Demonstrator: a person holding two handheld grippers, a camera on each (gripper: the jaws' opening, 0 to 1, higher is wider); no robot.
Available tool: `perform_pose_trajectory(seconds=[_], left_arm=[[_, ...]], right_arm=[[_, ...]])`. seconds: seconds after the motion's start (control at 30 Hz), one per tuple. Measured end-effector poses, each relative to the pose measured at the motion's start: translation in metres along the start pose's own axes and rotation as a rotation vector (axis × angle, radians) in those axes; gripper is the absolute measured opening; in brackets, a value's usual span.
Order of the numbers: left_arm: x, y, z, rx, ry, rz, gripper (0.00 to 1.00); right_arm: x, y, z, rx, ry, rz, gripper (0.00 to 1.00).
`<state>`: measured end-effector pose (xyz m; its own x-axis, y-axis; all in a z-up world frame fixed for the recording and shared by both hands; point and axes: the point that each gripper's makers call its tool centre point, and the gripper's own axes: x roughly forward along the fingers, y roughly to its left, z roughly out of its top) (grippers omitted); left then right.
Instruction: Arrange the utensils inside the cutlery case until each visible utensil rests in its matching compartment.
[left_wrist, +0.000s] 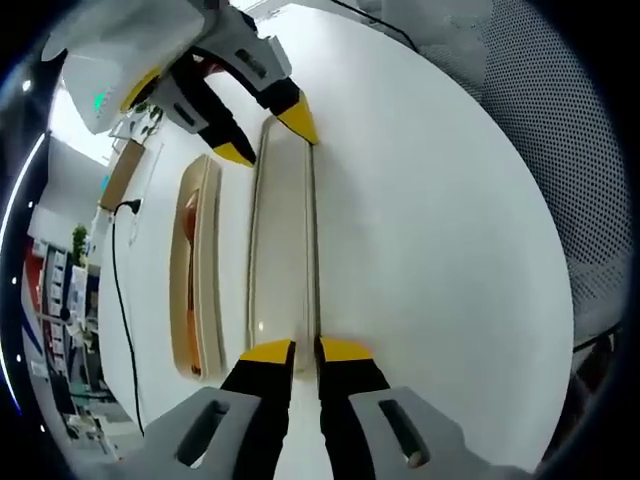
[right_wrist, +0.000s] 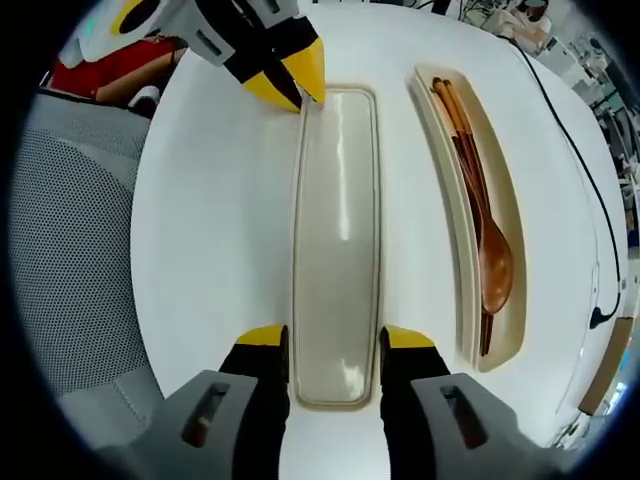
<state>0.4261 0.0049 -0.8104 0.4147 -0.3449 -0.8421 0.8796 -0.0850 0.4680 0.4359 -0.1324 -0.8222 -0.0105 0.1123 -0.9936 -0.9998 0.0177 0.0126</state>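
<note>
Right gripper (right_wrist: 333, 342) straddles the near end of the case lid (right_wrist: 337, 230), jaws apart at its two long edges, though I cannot tell if they press it. My left gripper (left_wrist: 306, 349) is nearly together, pinching the lid's rim at the other end. Beside it on the counter (right_wrist: 210, 220), the case tray (right_wrist: 520, 250) already holds the wooden spoon (right_wrist: 494, 262) and chopsticks (right_wrist: 462, 130). I judge closing the lid remains.
</note>
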Motion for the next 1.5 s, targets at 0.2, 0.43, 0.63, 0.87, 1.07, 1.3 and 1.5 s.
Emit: perform_pose_trajectory(seconds=[0.2,0.43,0.63,0.87,1.07,1.3,1.5], left_arm=[[-0.002,0.007,0.004,-0.001,-0.031,0.038,0.2],[-0.002,0.006,0.003,0.013,-0.03,0.042,0.21],[-0.004,0.005,0.0,0.008,-0.026,0.044,0.22],[-0.005,0.006,-0.004,0.005,-0.022,0.051,0.22],[-0.005,0.007,-0.004,0.007,-0.032,0.059,0.22],[-0.004,0.01,-0.004,0.027,-0.035,0.08,0.22],[-0.003,0.014,-0.003,0.026,-0.042,0.08,0.22]], right_arm=[[-0.001,-0.001,-0.001,-0.015,0.014,0.013,0.33],[-0.001,-0.002,-0.002,-0.012,0.0,0.042,0.33],[-0.002,-0.002,-0.002,-0.021,0.024,0.078,0.33],[-0.003,-0.003,-0.003,-0.009,0.023,0.126,0.33],[-0.005,-0.004,-0.003,0.006,-0.009,0.191,0.33],[-0.006,-0.002,-0.002,0.027,-0.039,0.237,0.33],[-0.007,-0.004,-0.002,0.033,-0.034,0.281,0.33]])
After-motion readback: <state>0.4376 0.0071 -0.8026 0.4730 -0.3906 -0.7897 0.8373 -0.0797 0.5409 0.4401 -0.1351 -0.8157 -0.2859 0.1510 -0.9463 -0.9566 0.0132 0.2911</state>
